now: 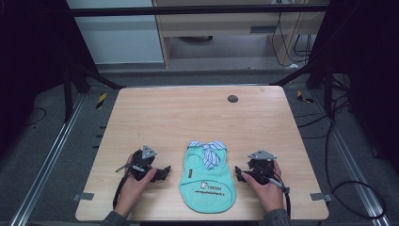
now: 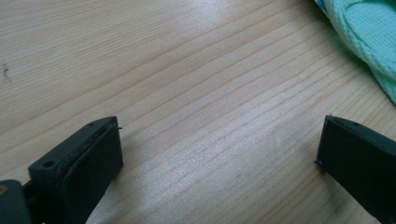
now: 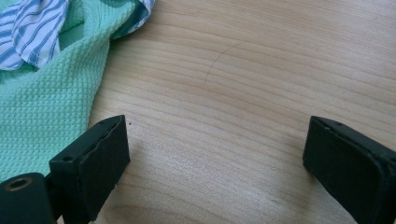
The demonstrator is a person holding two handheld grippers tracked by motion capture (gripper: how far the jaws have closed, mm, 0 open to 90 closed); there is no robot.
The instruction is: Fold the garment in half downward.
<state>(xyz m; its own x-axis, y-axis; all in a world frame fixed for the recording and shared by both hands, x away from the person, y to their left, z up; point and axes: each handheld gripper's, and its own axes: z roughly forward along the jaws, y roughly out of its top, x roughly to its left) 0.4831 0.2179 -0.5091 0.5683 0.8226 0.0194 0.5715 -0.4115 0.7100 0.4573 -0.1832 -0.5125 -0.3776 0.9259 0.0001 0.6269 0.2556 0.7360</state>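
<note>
Your left gripper [image 1: 162, 173] and right gripper [image 1: 241, 172] both rest on the table [image 1: 197, 113] with jaws spread wide and nothing between them. Between them, near the table's front edge, lies one small mint-green garment [image 1: 207, 186] with one striped collar [image 1: 209, 149]. It looks light, soft and limp, so pinch it at the side hems or shoulders.

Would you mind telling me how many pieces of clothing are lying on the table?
1: a mint-green garment with a blue-striped collar lies flat near the table's front edge, between the left gripper and right gripper.
</note>
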